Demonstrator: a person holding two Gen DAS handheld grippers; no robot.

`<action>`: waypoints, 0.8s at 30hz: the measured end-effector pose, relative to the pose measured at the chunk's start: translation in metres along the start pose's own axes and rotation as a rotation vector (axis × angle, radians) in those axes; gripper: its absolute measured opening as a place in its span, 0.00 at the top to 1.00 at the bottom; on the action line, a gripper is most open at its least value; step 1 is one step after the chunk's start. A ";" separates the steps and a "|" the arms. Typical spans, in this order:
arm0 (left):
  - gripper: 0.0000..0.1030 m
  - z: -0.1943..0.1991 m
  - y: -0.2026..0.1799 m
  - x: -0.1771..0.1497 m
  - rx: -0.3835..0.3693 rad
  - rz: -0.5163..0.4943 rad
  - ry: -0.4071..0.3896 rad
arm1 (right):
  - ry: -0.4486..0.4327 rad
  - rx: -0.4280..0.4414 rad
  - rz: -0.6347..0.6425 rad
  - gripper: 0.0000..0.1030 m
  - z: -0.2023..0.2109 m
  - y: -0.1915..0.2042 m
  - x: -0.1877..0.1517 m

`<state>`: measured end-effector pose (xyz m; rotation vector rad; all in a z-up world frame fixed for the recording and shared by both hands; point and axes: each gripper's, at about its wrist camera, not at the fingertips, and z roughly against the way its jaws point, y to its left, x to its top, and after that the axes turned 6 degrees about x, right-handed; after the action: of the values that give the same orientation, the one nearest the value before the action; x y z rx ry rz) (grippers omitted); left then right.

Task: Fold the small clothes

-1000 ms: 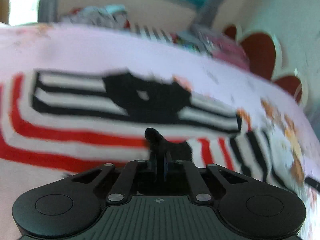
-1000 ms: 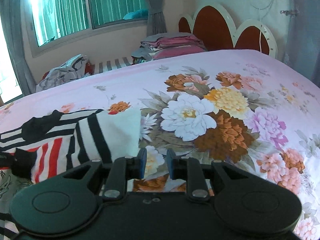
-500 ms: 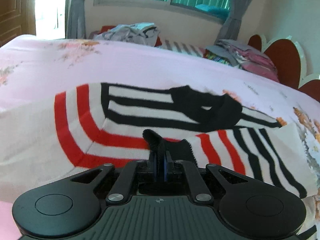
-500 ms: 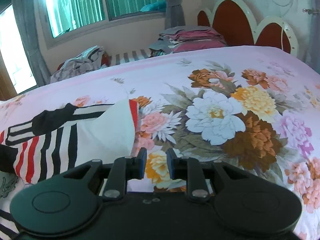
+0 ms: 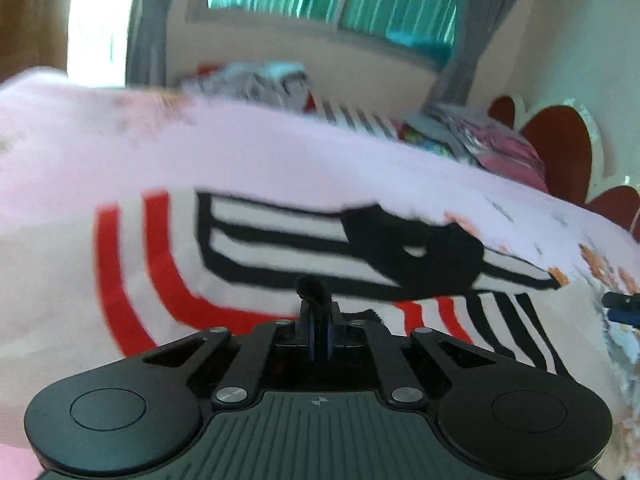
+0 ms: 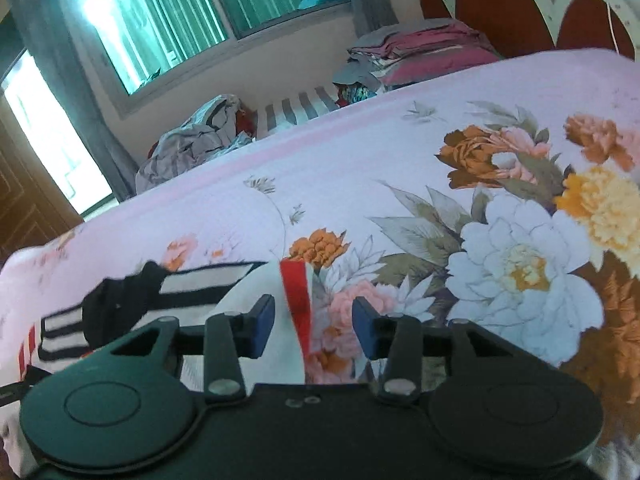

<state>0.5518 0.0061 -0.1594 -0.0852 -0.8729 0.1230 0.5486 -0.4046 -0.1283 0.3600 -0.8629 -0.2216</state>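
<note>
- The left gripper is seen at the lower centre of the left wrist view, its jaws pressed together on a black fold of the striped garment.
- The garment, white with red and black stripes and a black collar, is spread across the middle of that blurred view on the floral bedsheet.
- In the right wrist view, the right gripper is shown at lower centre with its jaws opening; a red-edged corner of the garment lies between the blue pads, untouched by them.
- A folded pile is seen at the upper right, beside the headboard.
</note>
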 end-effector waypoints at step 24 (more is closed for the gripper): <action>0.63 0.019 -0.064 0.009 -0.028 -0.135 -0.072 | 0.070 0.039 0.320 0.78 -0.018 0.057 -0.010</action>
<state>0.5471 -0.0555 -0.1322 -0.0483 -0.9495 -0.0127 0.5586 -0.3447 -0.1232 0.2598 -0.8435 0.1040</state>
